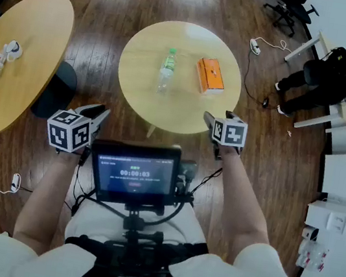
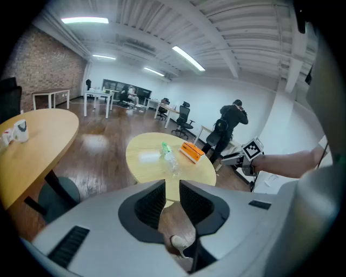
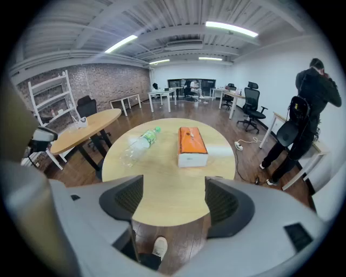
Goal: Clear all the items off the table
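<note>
Far on the left we see a long wooden table (image 1: pixel 16 95). Some small white things (image 1: pixel 10 50) lie on it, and we cannot tell what they are.

Next comes our left gripper (image 1: pixel 100 114). We hold it in the air over the floor, just off the near edge of the round table (image 1: pixel 133 98). Its jaws are only a little bit apart, with a thin gap, and they hold nothing.

In the middle stands the round table, with two things on it. The clear bottle (image 1: pixel 166 71) with a green cap lies on its side, a bit left of the middle. The orange box (image 1: pixel 210 76) lies flat to the right of the bottle, and the two do not touch. Close to our body is a small screen (image 1: pixel 134 173).

Then comes our right gripper (image 1: pixel 209 118). It is at the near right edge of the round table and points down. Its jaws are open wider than the left ones, and nothing is between them. It is well apart from the bottle and the box.

Far on the right a person in dark clothes (image 1: pixel 341 74) stands by a white desk (image 1: pixel 344 114).
</note>
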A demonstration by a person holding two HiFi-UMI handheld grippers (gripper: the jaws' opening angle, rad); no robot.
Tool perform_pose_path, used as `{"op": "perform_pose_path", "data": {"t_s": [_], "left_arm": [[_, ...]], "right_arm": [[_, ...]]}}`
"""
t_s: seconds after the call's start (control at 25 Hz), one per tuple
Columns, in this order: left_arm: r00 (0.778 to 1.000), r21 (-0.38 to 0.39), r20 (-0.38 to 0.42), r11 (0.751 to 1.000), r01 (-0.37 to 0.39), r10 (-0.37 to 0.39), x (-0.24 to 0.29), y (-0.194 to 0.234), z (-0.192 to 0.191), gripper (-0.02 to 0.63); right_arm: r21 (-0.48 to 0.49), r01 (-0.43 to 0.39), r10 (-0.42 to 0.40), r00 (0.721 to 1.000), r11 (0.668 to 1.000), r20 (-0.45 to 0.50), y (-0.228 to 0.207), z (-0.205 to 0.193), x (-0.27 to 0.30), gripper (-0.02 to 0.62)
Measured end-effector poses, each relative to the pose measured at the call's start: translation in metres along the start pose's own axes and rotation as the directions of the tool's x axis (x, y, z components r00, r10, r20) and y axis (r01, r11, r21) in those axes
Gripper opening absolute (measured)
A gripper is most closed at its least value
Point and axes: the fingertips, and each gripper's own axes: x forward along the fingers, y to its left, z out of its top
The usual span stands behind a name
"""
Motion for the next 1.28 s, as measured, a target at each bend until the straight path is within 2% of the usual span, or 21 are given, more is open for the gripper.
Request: {"op": "perform_pose_path", "data": {"t_s": [0.04, 0.08, 0.28, 0.32, 0.44, 0.56, 0.68, 0.8, 0.92, 1.0, 1.2, 1.28], "left_arm": [[1.000, -0.013, -0.004, 1.000, -0.008, 0.008, -0.004, -0.003, -0.004, 0.087], [1.000, -0.025, -0.008, 1.000, -0.016, 0.016, -0.008, -0.006, -0.008, 0.087], [0.997, -0.090, -0.020, 0.993, -0.075, 0.073, -0.014, -0.010, -0.020, 0.087], [0.996, -0.106, -0.024, 0.990, -0.093, 0.091, -0.012, -0.011, -0.021, 0.087], [0.989, -0.134, -0.040, 0.980, -0.147, 0.143, -0.003, -0.018, -0.021, 0.087], [0.983, -0.154, -0.047, 0.971, -0.184, 0.179, 0.000, -0.030, -0.024, 0.087], [0.976, -0.170, -0.050, 0.961, -0.219, 0.213, -0.001, -0.037, -0.027, 0.087], [0.967, -0.179, -0.059, 0.951, -0.253, 0.247, -0.003, -0.039, -0.032, 0.087], [0.961, -0.188, -0.060, 0.943, -0.275, 0.269, -0.010, -0.041, -0.040, 0.087], [0.959, -0.194, -0.050, 0.939, -0.283, 0.279, -0.019, -0.046, -0.045, 0.087], [0.959, -0.189, -0.030, 0.941, -0.281, 0.281, -0.031, -0.052, -0.047, 0.087], [0.960, -0.191, -0.035, 0.941, -0.278, 0.277, -0.031, -0.050, -0.047, 0.087]], "right_arm": [[-0.006, -0.005, 0.005, 1.000, 1.000, -0.003, -0.003, 0.004, 0.004, 0.368], [-0.010, -0.011, 0.011, 1.000, 1.000, -0.007, -0.006, 0.008, 0.008, 0.403], [-0.022, -0.056, 0.055, 0.998, 0.998, -0.024, -0.024, 0.048, 0.049, 0.416], [-0.033, -0.071, 0.070, 0.997, 0.997, -0.036, -0.029, 0.057, 0.062, 0.467], [-0.098, -0.087, 0.080, 0.994, 0.991, -0.075, -0.042, 0.080, 0.100, 0.472], [-0.169, -0.090, 0.063, 0.985, 0.981, -0.158, -0.048, 0.079, 0.132, 0.472], [-0.230, -0.069, 0.012, 0.970, 0.971, -0.241, -0.049, 0.066, 0.155, 0.472], [-0.251, -0.051, -0.016, 0.967, 0.967, -0.256, -0.052, 0.065, 0.166, 0.472], [-0.253, -0.068, 0.006, 0.971, 0.965, -0.237, -0.047, 0.067, 0.169, 0.474], [-0.250, -0.080, 0.021, 0.973, 0.965, -0.230, -0.044, 0.064, 0.164, 0.465], [-0.225, -0.074, 0.027, 0.979, 0.971, -0.203, -0.041, 0.064, 0.148, 0.370], [-0.211, -0.088, 0.048, 0.981, 0.973, -0.187, -0.038, 0.069, 0.146, 0.354]]}}
